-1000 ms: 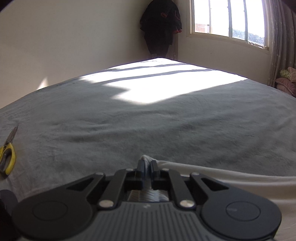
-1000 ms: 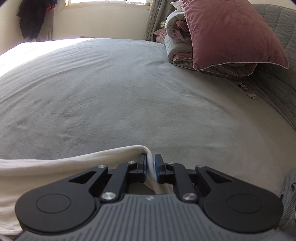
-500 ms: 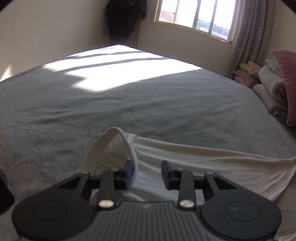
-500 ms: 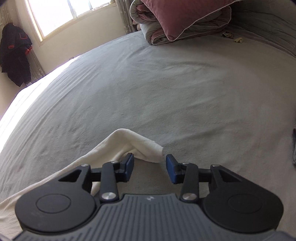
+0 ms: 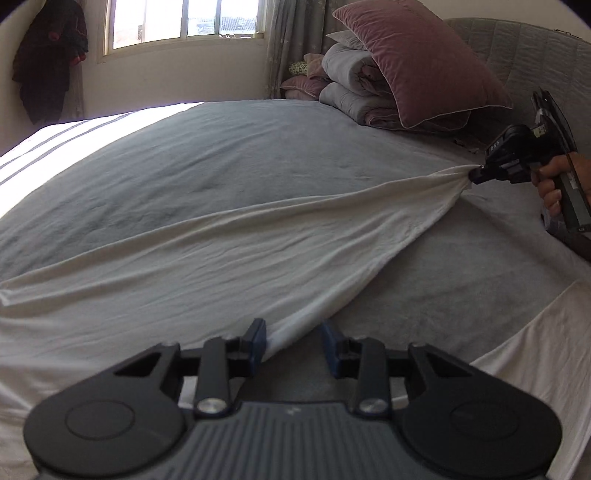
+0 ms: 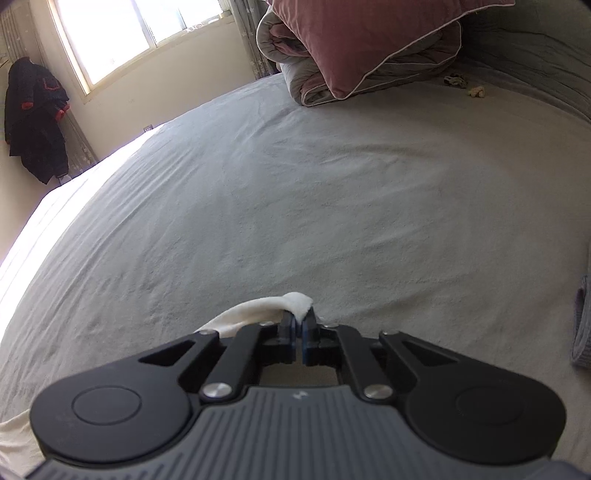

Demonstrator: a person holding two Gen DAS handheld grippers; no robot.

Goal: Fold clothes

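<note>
Left wrist view: a pink pillow on folded quilts sits by the headboard, a dark coat hangs beside the window. The grey bed fills the room. The white garment stretches across it; the left gripper has its jaws apart, a fold between them. The right gripper, in a hand, pinches the far corner.

Right wrist view: the same pillow and coat lie beyond the bed. The right gripper is clamped on the garment.
</note>
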